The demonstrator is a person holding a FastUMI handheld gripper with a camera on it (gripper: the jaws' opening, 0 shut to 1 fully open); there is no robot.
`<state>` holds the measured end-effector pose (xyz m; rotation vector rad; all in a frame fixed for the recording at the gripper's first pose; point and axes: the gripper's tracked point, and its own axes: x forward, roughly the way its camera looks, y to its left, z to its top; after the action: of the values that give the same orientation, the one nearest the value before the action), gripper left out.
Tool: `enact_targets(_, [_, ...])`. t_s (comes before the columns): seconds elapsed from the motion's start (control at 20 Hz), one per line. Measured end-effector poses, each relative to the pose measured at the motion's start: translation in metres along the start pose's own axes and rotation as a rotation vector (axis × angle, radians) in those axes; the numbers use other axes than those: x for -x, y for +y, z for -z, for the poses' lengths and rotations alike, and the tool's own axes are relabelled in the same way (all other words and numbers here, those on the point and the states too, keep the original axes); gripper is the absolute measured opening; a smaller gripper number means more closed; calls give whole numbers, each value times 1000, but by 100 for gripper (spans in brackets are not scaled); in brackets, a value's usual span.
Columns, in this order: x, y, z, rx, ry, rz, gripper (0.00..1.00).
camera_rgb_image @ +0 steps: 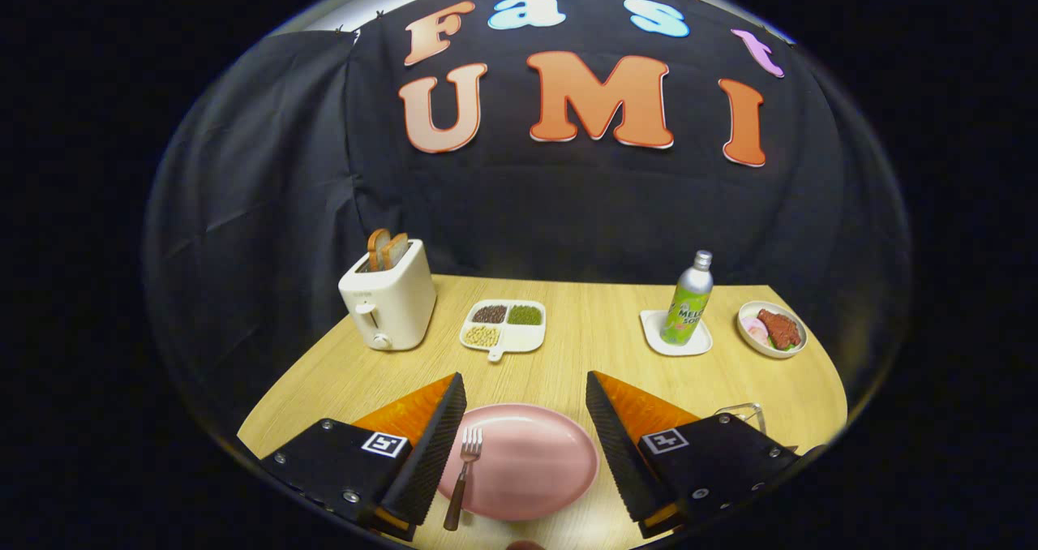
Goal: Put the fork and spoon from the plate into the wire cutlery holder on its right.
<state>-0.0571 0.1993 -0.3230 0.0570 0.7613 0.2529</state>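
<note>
gripper (pixel 525 440): fingers wide apart, holding nothing, hovering over the near plate
fork (pixel 464 473): lying on left side of pink plate (pixel 531 461), beside left finger, handle overhanging the near rim
wire holder (pixel 742 412): right of plate, partly hidden behind right finger
spoon: cannot tell where

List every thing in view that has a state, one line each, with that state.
gripper: open, fingers apart above the plate, holding nothing
fork: lying on the plate's left side, handle over the rim
pink plate: on the table, no spoon seen on it
toaster: two bread slices sticking up
bottle: upright, capped, on a white coaster
divided dish: three sections filled
wire cutlery holder: mostly hidden behind the right finger
</note>
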Motion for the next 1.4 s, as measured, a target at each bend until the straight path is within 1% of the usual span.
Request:
enact_targets(0.3, [-15, 32, 78, 15, 193, -32, 90])
enact_targets(0.45, [-21, 42, 105, 22, 268, -40, 90])
enact_targets(0.6, [-26, 43, 124, 36, 327, -20, 86])
enact_targets(0.65, [-27, 43, 130, 34, 344, -14, 82])
enact_targets(0.7, [-29, 42, 135, 33, 361, -7, 80])
enact_targets(0.8, [-30, 42, 144, 46, 392, -4, 70])
enact_targets(0.85, [-30, 43, 148, 57, 404, -5, 61])
enact_targets(0.95, [-32, 46, 158, 72, 428, -7, 49])
enact_targets(1.0, [-33, 45, 164, 82, 453, 0, 46])
enact_targets(1.05, [-32, 44, 169, 89, 465, 4, 40])
enact_targets(1.1, [-36, 41, 167, 86, 456, 11, 38])
enact_targets(1.25, [-39, 36, 167, 29, 458, 23, 15])
enact_targets(1.35, [-40, 30, 162, -8, 444, 24, 9])
enact_targets(1.4, [-40, 26, 156, -26, 432, 20, 7])
